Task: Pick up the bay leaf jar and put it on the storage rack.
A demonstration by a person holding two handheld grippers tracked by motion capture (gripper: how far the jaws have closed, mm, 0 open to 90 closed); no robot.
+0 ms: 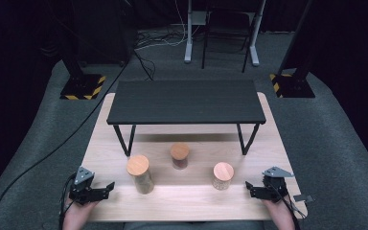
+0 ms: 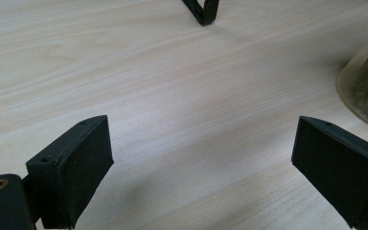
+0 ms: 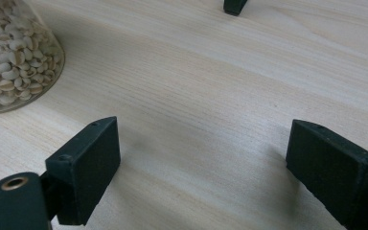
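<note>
Standing apart from each empty claw, three jars (image 1: 179, 155) wait.

Three upright cork-lidded jars (image 1: 179, 156) on table

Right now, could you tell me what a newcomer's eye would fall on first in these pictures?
Three cork-lidded glass jars stand in a loose row on the pale wooden table: the tall jar at left, the dark-filled jar farther back in the middle, and the short jar of pale beans at right. Behind them stands a black shelf. The left gripper and right gripper flank the jars, jaws open.
</note>
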